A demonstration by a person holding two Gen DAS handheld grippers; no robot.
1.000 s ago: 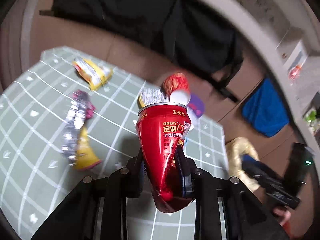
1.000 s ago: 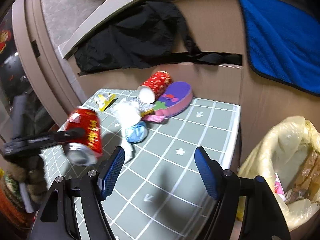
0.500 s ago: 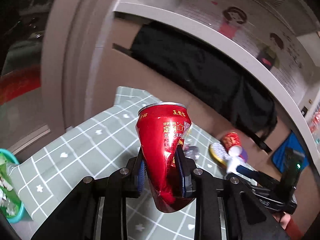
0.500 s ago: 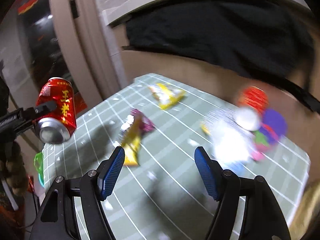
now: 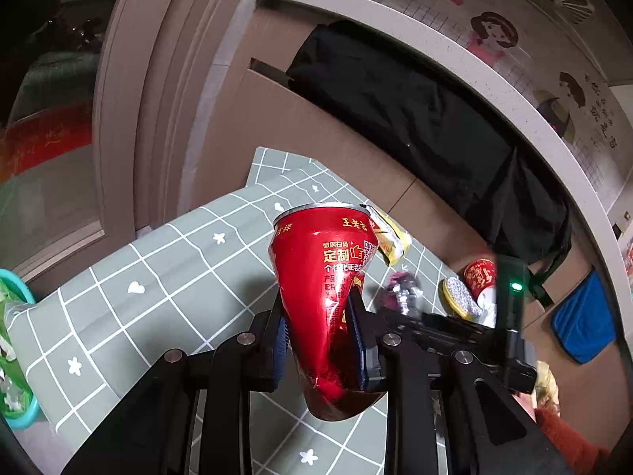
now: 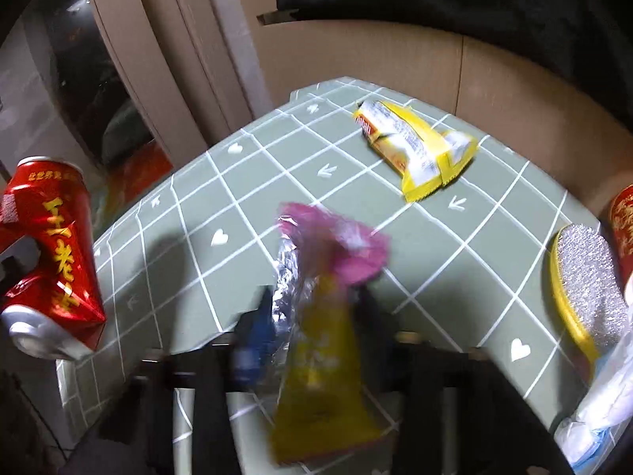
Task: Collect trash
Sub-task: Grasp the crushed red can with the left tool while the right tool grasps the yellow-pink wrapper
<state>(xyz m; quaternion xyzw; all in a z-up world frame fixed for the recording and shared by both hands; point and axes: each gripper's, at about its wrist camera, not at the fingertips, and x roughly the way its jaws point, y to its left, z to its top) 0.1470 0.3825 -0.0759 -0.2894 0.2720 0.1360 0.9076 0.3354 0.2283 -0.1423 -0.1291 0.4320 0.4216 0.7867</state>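
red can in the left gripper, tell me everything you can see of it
The red can is thin metal with gold Chinese print and a silver rim. It is crushed: pinched narrow in the middle, creased, its lower end buckled. The left gripper clamps it at the pinch, above the table, open end tilted away. Only the pads touch it.
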